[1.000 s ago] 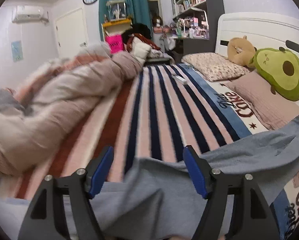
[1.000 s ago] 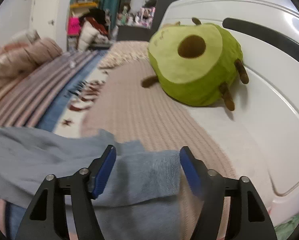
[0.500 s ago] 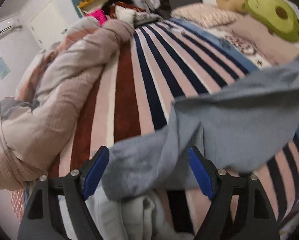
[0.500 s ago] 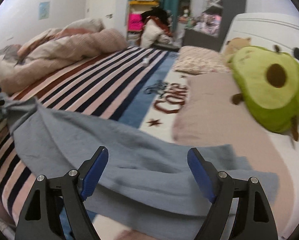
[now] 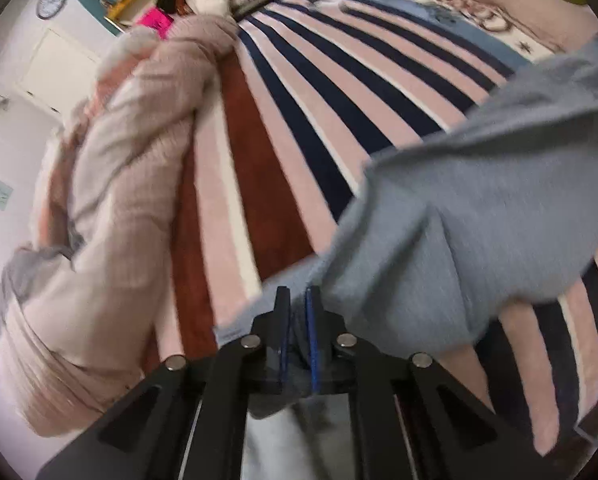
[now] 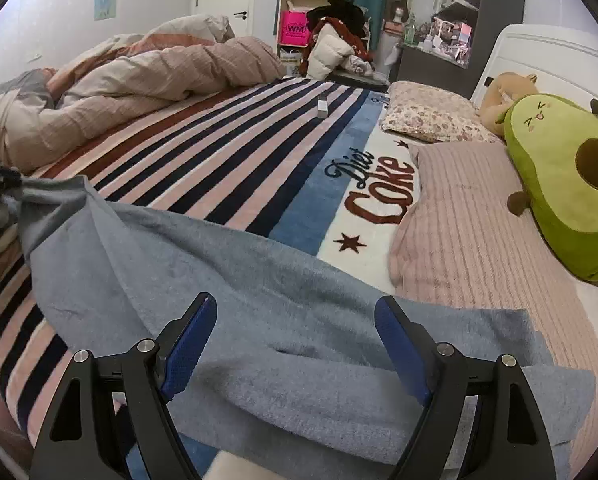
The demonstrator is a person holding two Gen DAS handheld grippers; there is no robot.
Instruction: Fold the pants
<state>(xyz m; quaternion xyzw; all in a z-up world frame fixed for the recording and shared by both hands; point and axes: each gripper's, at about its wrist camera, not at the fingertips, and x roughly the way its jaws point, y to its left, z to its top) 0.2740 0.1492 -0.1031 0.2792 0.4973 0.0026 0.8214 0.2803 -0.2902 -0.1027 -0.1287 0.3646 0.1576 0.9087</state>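
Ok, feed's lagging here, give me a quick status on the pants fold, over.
Left gripper shut on grey pants. Right gripper open above the leg end, not gripping. Pants spread across striped blanket. Nothing in the way.

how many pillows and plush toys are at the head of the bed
4 visible: a floral pillow farthest back, a pink ribbed pillow nearer, an avocado plush against the headboard, and a tan plush behind it. Others may be hidden.

Pants motion-blurred, cut off at right edge
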